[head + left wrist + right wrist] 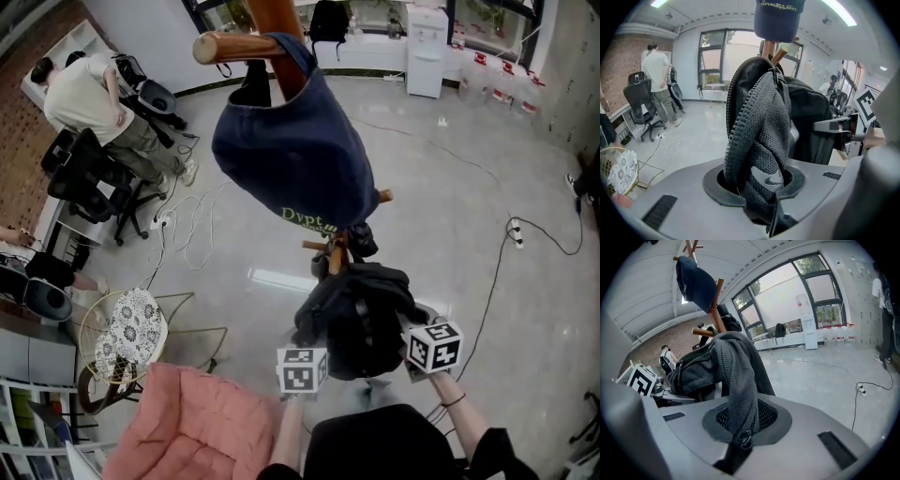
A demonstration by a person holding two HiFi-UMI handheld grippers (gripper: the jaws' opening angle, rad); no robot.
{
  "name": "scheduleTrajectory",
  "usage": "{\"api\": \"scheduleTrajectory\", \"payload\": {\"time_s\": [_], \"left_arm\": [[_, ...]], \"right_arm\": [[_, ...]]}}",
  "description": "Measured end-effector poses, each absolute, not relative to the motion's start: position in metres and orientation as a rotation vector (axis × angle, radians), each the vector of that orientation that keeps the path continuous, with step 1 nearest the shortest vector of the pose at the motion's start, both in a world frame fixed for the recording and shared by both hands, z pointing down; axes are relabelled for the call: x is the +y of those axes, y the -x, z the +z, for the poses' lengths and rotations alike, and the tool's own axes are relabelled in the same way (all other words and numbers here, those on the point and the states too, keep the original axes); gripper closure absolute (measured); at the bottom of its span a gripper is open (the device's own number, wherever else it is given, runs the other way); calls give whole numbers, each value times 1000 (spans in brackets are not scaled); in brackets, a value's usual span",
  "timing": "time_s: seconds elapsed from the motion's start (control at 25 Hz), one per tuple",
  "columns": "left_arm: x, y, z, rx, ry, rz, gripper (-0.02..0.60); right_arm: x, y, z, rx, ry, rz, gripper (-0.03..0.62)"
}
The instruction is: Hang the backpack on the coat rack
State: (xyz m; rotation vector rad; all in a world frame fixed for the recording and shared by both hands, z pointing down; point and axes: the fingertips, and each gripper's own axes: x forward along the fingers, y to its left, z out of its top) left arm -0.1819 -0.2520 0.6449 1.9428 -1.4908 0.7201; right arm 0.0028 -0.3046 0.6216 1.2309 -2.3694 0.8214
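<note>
The black backpack (356,314) is up off the floor (450,187), held against the coat rack (274,21) just below its lower pegs (330,251), on the near side; the left claw (761,187) is clamped part-way wide on a thick fold of the backpack's mesh and zipper edge; the right claw (739,439) is pinched almost closed on a thin strip of mesh beside a zipper pull. Picking up and carrying therefore look done, and the bag is at the rack; the hanging itself does not look finished, since both claws bear it. An upper peg, farther off, already carries a navy bag (291,159), so a lower peg seems the likely target; in the left gripper view a wooden peg tip shows just above the backpack's top. Whether any strap or loop has caught on a peg cannot be told; the backpack's bulk hides that spot. Left to do, as I judge it: seat a loop over a peg, let the weight settle, then release both claws.
</note>
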Motion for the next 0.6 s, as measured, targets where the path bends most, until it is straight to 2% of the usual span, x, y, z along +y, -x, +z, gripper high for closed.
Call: {"api": "scheduleTrajectory", "payload": {"time_s": [0.6], "left_arm": [[-268, 192, 677, -1474, -1919, 716, 453]], "right_arm": [[-321, 7, 648, -2330, -1264, 825, 568]]}}
